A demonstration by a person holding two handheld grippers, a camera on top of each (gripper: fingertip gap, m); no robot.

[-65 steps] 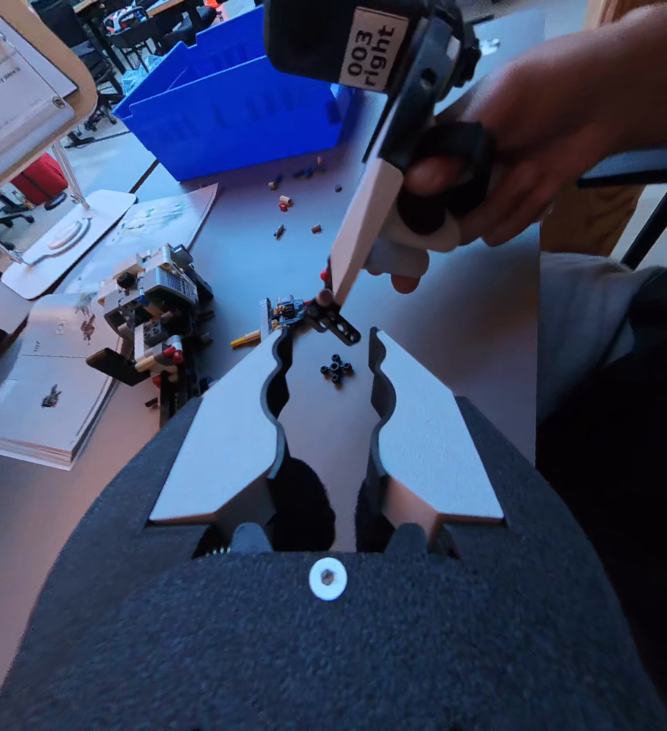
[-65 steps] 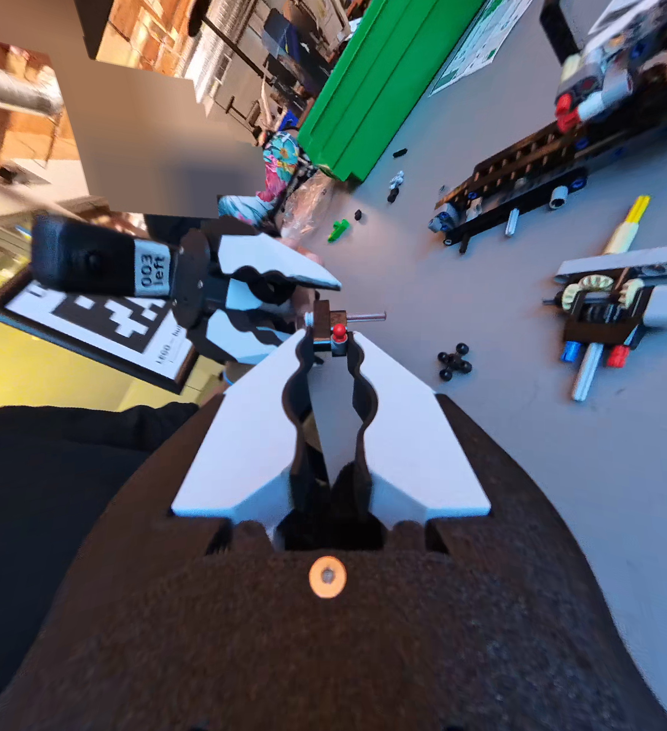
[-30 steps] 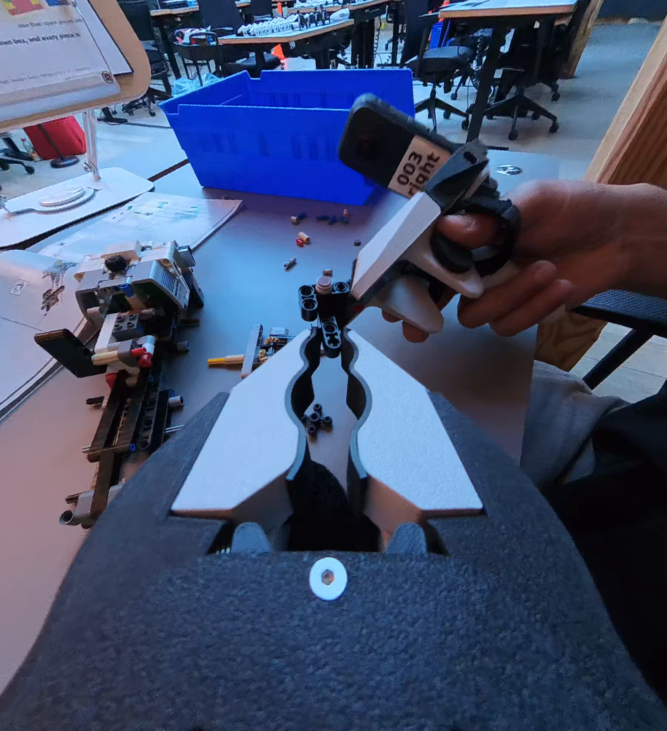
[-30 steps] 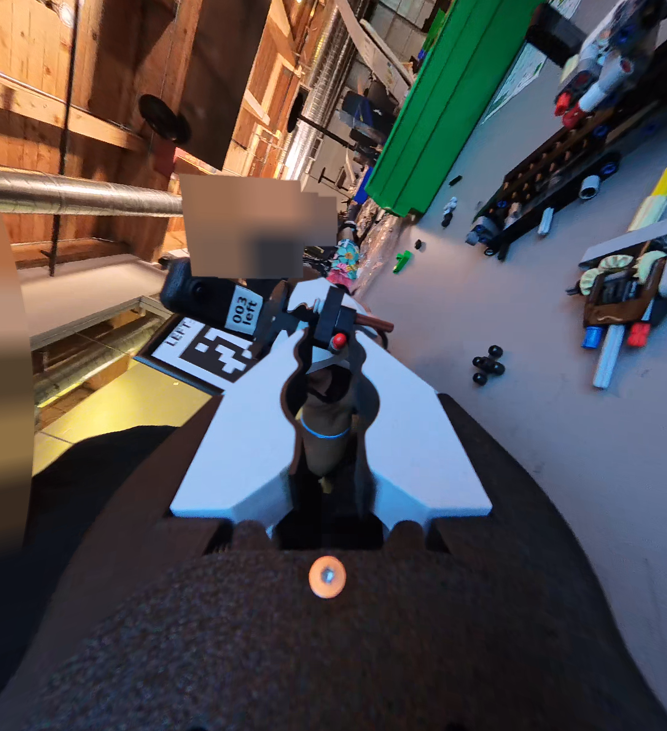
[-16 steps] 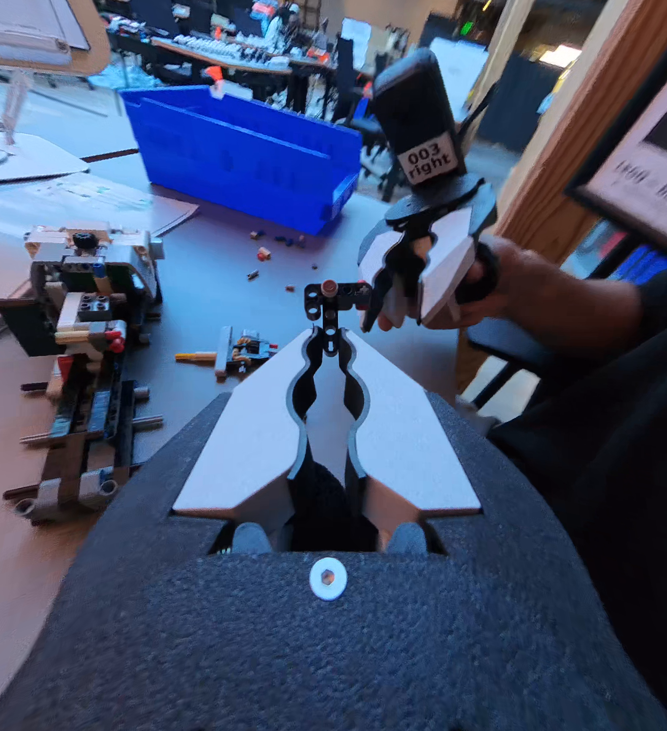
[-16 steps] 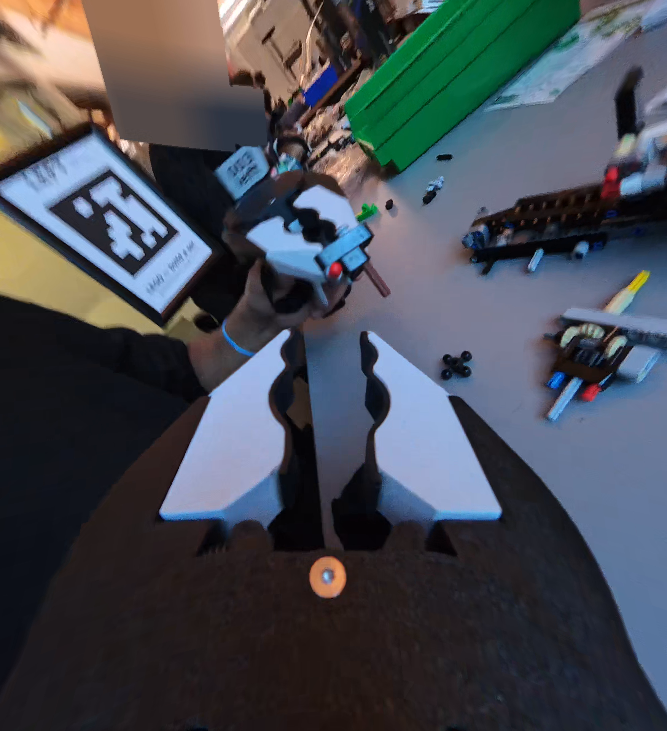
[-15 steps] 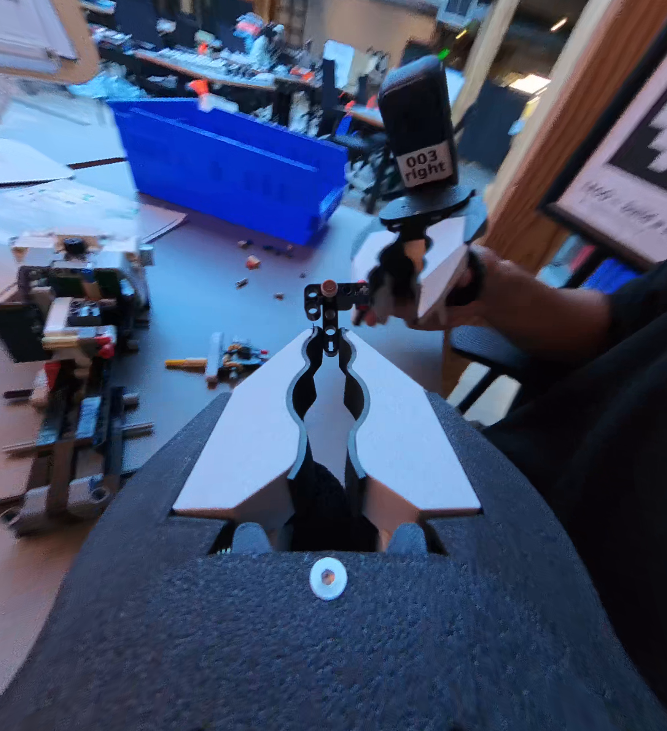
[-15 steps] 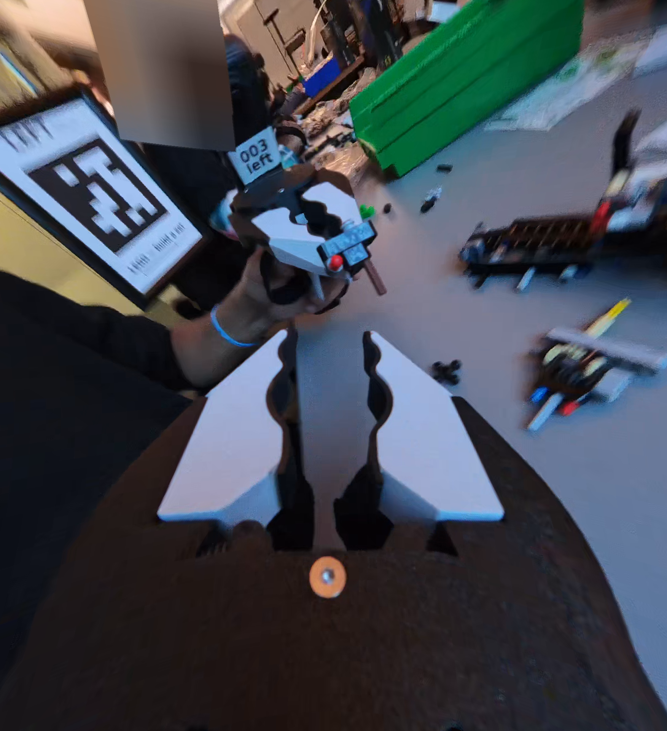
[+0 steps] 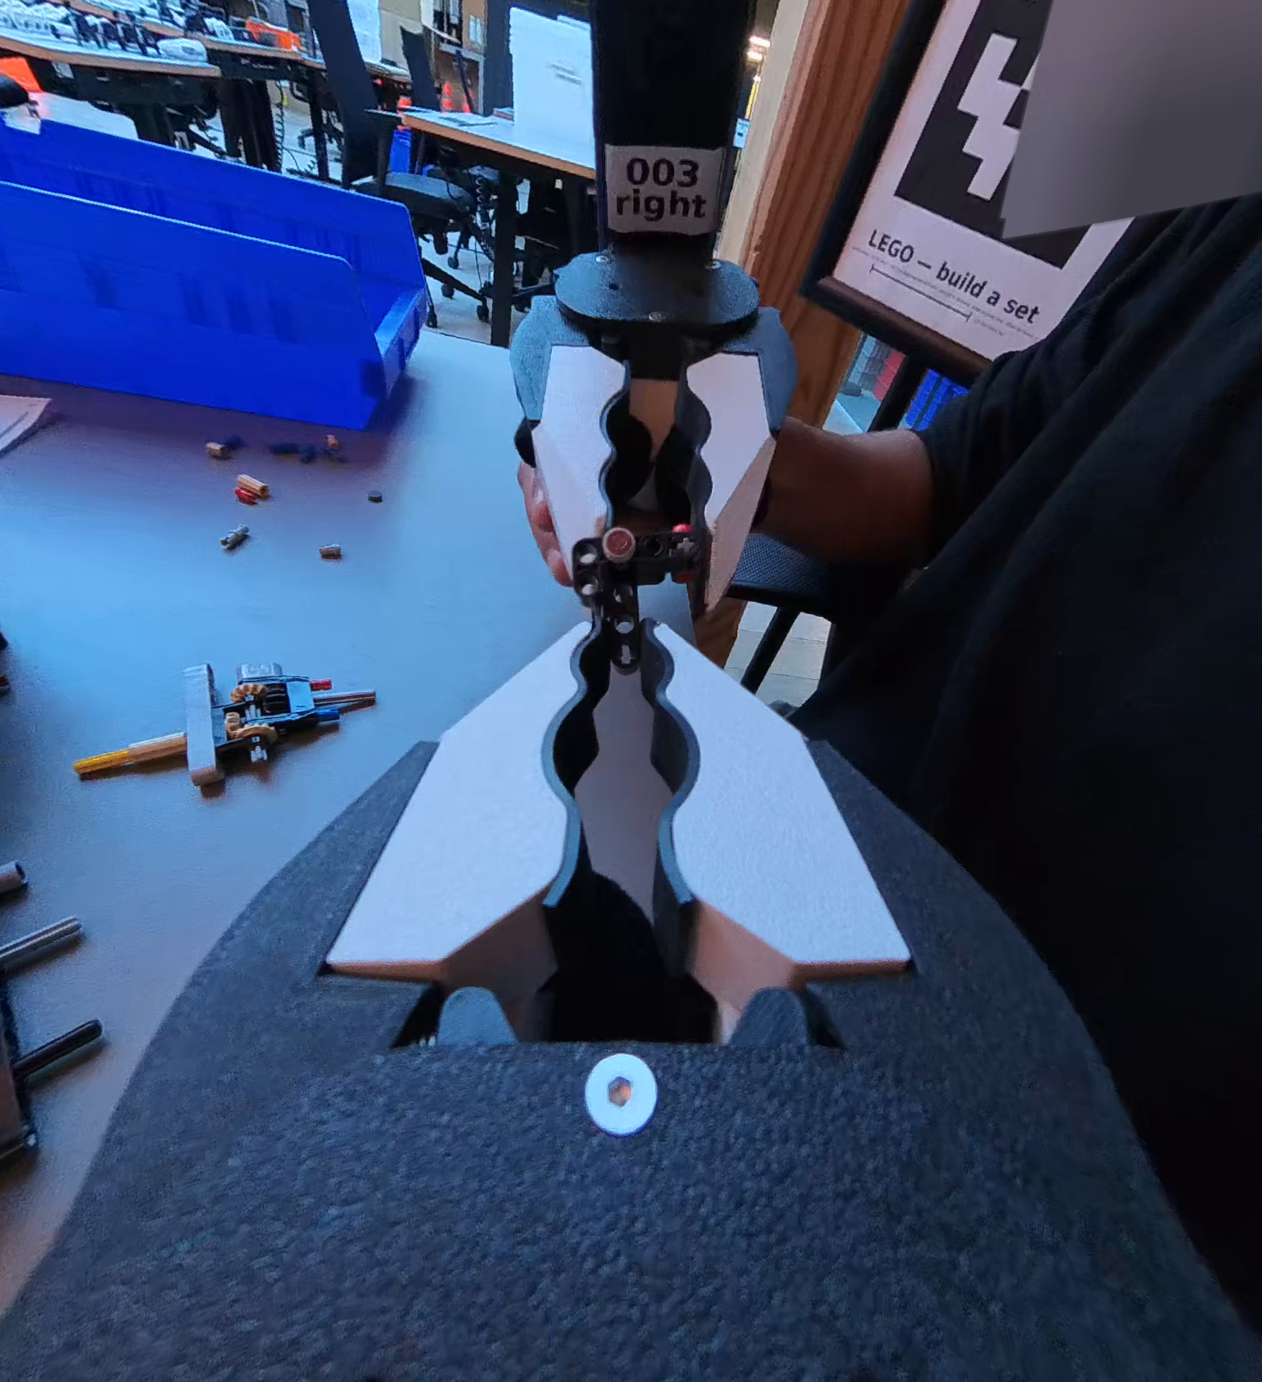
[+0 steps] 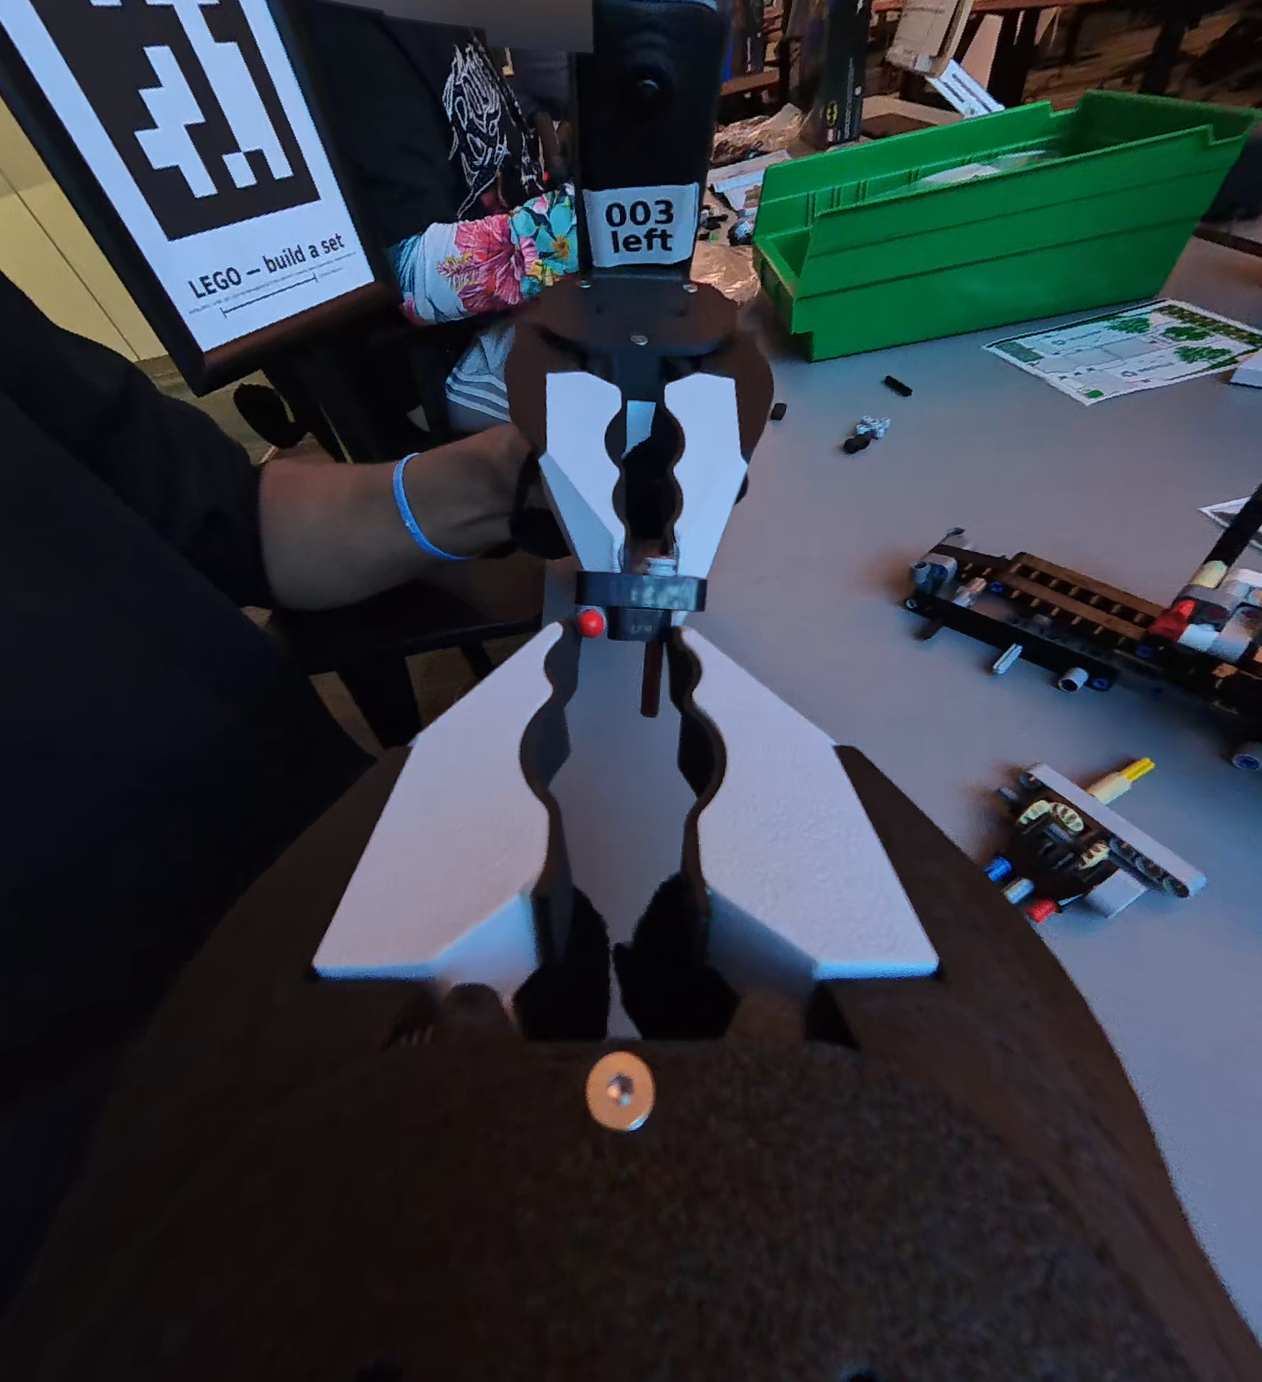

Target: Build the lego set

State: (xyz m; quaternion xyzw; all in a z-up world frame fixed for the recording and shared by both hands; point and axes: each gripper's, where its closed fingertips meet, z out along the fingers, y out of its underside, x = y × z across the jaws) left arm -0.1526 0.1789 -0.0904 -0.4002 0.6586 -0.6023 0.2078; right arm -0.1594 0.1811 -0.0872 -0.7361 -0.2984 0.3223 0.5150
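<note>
My left gripper [image 9: 622, 636] is shut on the lower end of a small black lego beam piece [image 9: 631, 564] with red pins and a brown axle, held in the air above the table edge. My right gripper [image 10: 622, 636] is open and faces it head-on. In the right wrist view the black piece [image 10: 639, 594] sits at my right fingertips, and its brown axle [image 10: 650, 684] points in between the open right jaws without touching them. The left gripper [image 10: 646, 561] shows behind the piece. The right gripper [image 9: 646, 553] shows behind it in the left wrist view.
A blue bin [image 9: 164, 299] and a green bin [image 10: 987, 224] stand at the back of the grey table [image 10: 874, 710]. A long black assembly [image 10: 1106, 636], a small geared sub-assembly [image 10: 1084, 845], loose small parts [image 9: 254, 486] and an instruction sheet [image 10: 1129, 348] lie on it. The tips of both grippers are at nearly the same place. Left tips and right tips are each some 15 centimetres from the small geared sub-assembly [image 10: 1084, 845]. Look for it in the left wrist view [image 9: 245, 701] too.
The right gripper let go of the piece, opened and drew back. Both grippers then turned to face each other, and the right one closed in so the axle lies between its jaws.
</note>
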